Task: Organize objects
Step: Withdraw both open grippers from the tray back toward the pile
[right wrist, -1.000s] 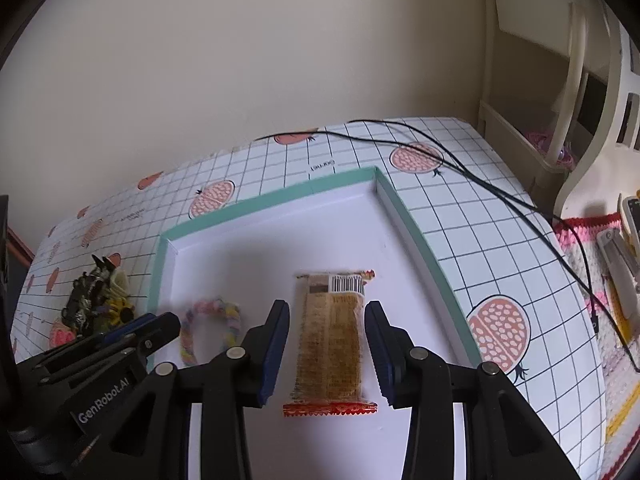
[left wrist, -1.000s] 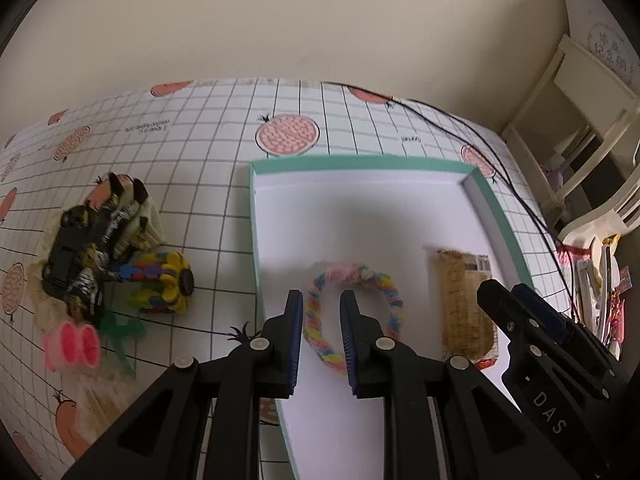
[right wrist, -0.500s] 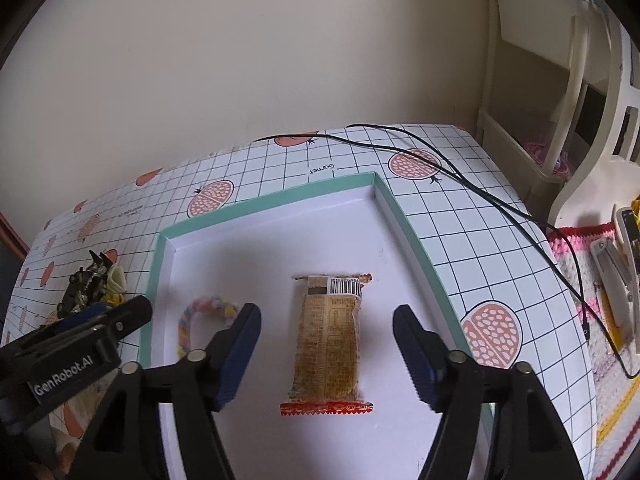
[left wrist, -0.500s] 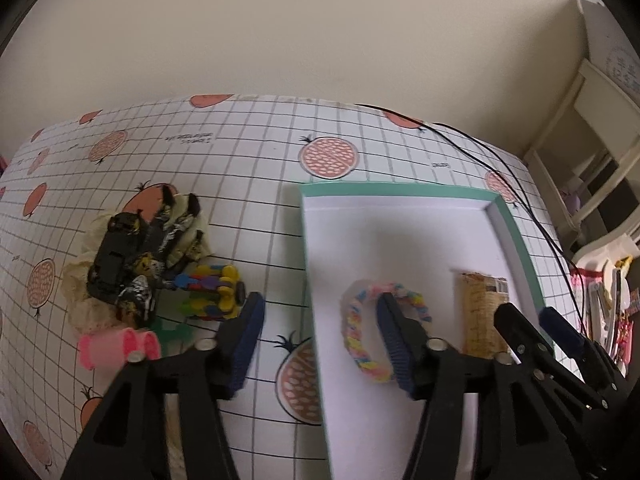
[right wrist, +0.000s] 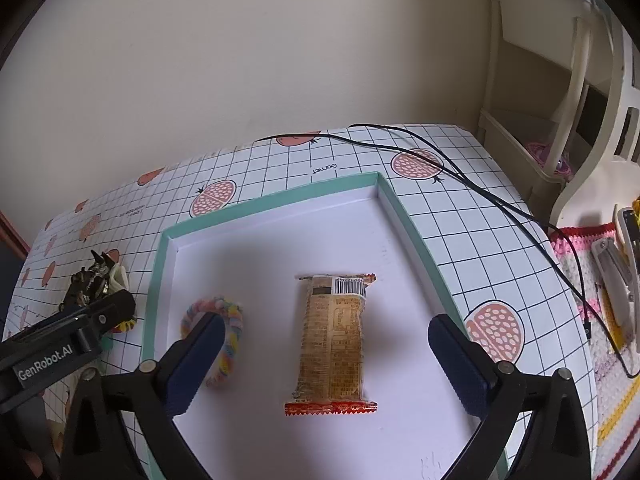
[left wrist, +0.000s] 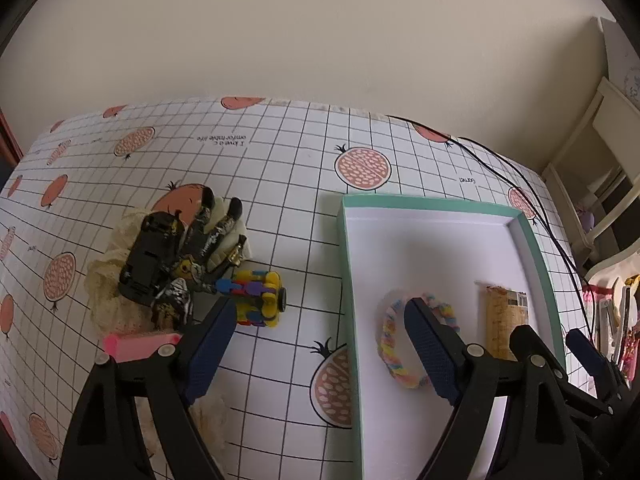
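A shallow white box with a teal rim (left wrist: 344, 264) (right wrist: 158, 264) lies on the checked tablecloth. Inside it rest a pastel rainbow hair tie (left wrist: 394, 344) (right wrist: 234, 322) and a brown wrapped snack bar (right wrist: 334, 336) (left wrist: 502, 326). My left gripper (left wrist: 316, 344) is open wide above the box's left rim, holding nothing. My right gripper (right wrist: 326, 356) is open wide, its fingers either side of the snack bar and raised above it. Left of the box sits a pile: a black toy car (left wrist: 150, 254), a multicoloured block toy (left wrist: 260, 298), a pink item (left wrist: 138, 346) and cream lace fabric (left wrist: 106, 276).
A black cable (right wrist: 472, 184) runs across the table's far right corner. A cream wooden chair (right wrist: 560, 92) stands right of the table, with a crocheted mat and clips (right wrist: 612, 292) beside it. A plain wall backs the table.
Both grippers went from nearly shut to wide open. The left one let go of the hair tie and drew back leftward; the right one released the snack bar and lifted back.
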The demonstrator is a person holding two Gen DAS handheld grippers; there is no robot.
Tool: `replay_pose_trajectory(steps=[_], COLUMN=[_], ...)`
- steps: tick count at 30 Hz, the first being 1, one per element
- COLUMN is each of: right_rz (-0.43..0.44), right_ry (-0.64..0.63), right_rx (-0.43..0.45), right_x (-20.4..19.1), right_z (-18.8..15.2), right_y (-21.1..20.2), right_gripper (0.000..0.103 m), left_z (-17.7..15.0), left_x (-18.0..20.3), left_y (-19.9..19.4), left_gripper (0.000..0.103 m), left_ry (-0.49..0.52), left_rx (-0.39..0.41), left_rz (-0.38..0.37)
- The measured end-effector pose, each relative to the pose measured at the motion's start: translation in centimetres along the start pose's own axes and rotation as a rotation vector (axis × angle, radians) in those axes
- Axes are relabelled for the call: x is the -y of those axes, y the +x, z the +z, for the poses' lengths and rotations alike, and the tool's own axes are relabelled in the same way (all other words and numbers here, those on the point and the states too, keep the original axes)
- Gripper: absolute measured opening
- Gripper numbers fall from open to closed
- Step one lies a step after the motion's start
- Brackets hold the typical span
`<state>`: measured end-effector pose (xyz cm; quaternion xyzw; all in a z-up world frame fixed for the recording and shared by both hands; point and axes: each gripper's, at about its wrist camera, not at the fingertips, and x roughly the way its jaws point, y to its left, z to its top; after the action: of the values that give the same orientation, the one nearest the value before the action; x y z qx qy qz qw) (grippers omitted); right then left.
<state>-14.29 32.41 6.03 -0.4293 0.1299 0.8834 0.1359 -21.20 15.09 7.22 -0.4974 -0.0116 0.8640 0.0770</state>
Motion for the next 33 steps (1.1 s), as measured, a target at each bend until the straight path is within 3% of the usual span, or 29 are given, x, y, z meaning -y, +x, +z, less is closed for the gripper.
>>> replay_pose_trajectory(steps=[6, 14, 21, 26, 33], right_rz=[-0.001, -0.009, 0.090, 0.144, 0.155], right_ry=[-0.009, 0.005, 0.085, 0.096, 0.002], right_rx=[0.002, 0.019, 0.021, 0.020, 0.015], right_x=[-0.1, -0.2, 0.3, -0.5, -3.9], right_z=[0.1, 0.5, 0.8, 1.0, 0.8], right_y=[-0.3, -1.1, -1.9, -2.5, -3.2], right_gripper=[0.103, 0.103, 0.103, 0.103, 0.103], left_z=[0.2, 0.5, 1.0, 1.2, 1.3], left_x=[-0.3, -0.6, -1.7, -3.4, -7.9], left_y=[-0.2, -1.5, -3.1, -4.4, -6.3], left_gripper=[0.092, 0.092, 0.093, 0.093, 0.093], left_ry=[-0.002, -0.004, -0.026, -0.045, -0.122], left_rx=[0.010, 0.054, 0.087, 0.115, 0.152], left_rz=[0.011, 0.017, 0.003, 0.013, 0.057])
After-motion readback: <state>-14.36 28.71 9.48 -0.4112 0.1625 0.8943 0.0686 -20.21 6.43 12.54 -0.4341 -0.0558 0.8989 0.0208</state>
